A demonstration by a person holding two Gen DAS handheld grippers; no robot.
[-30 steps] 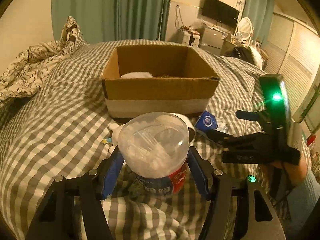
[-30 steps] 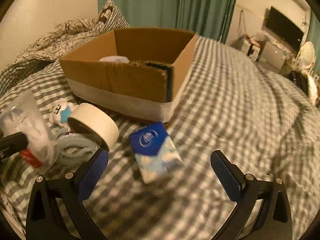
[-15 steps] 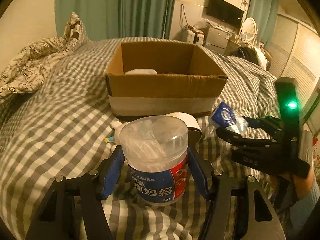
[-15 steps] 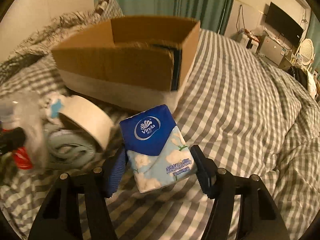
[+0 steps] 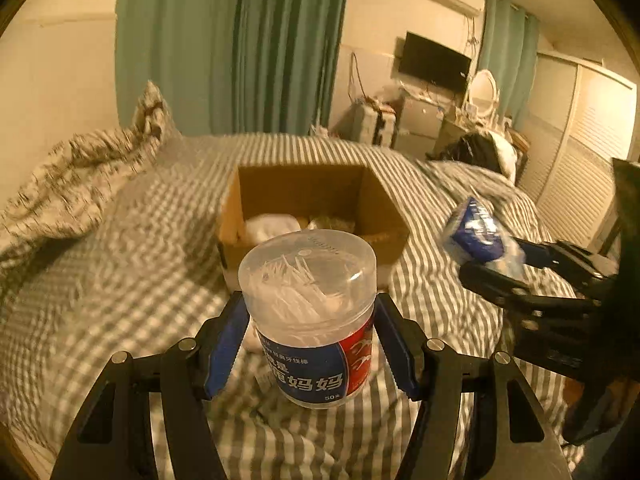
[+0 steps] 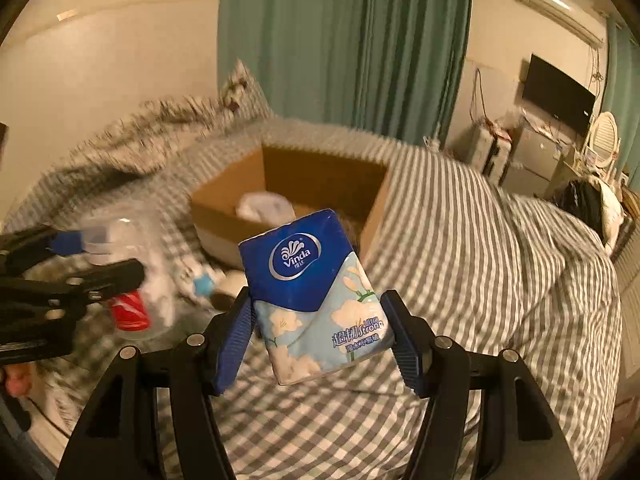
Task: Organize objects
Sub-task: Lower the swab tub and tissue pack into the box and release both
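Both hand-held grippers have lifted tub point(image 5: 311, 312) and tissue pack point(image 6: 316, 300) off the bed.

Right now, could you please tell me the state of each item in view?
Floss pick jar: lidded, upright, gripped off the bed.
Tissue pack: sealed, tilted, gripped off the bed.
Cardboard box: open, partly filled.
Left gripper: clamping jar.
Right gripper: clamping pack.

Materials and finish around the cardboard box point(image 5: 384, 216)

Box: matt brown cardboard, rough edges. In front of it: clear glossy plastic jar point(image 5: 310, 312) with shiny printed label; tissue pack point(image 6: 316, 300) in glossy plastic film. Under the box: soft matt checked cloth bedsheet point(image 6: 480, 264). Behind: matt green cloth curtains point(image 5: 240, 40).
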